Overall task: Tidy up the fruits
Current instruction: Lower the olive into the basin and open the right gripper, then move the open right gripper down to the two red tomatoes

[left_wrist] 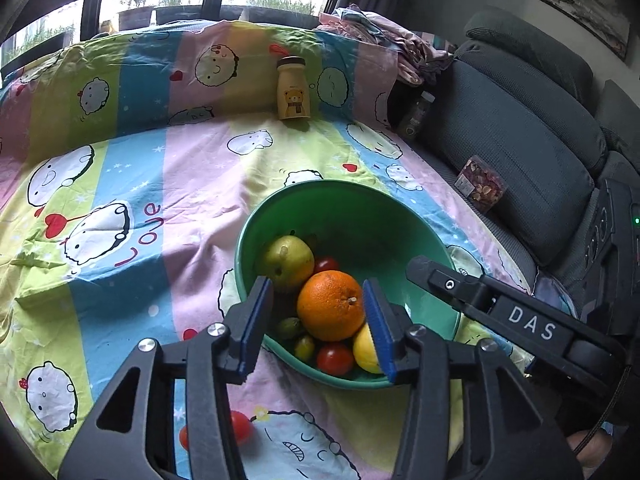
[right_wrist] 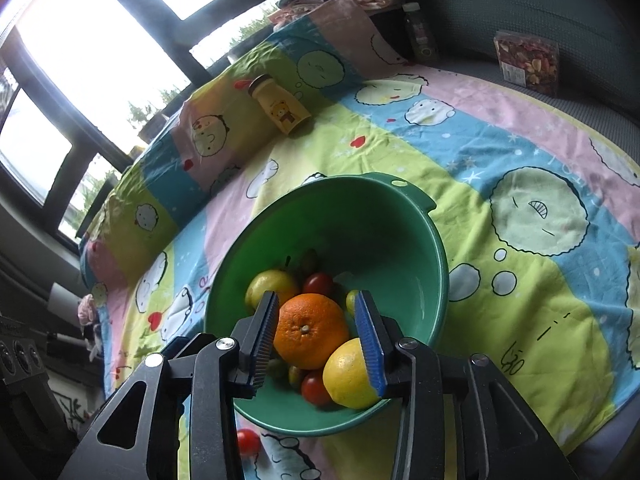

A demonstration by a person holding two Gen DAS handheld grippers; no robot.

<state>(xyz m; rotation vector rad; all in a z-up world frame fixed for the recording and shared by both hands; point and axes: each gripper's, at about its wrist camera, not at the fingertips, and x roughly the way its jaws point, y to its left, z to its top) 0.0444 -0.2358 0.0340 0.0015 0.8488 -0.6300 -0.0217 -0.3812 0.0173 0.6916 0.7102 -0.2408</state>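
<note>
Cartoon-print bedsheet [left_wrist: 132,184] covers the surface on which a green bowl [left_wrist: 360,208] sits, holding an orange [left_wrist: 331,306], pear [left_wrist: 285,262], lemon [left_wrist: 365,348] and tomatoes [left_wrist: 335,358]. Just outside the bowl's near rim lies a stray tomato [right_wrist: 248,442]. Both the left gripper [left_wrist: 318,324] and right gripper [right_wrist: 316,338] hover over the bowl, jaws partly apart, gripping nothing. Beyond the bowl stands a bear-print bottle [left_wrist: 293,90].

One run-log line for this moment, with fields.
left tool: open | right tool: open | both over green bowl | orange: in bowl
</note>
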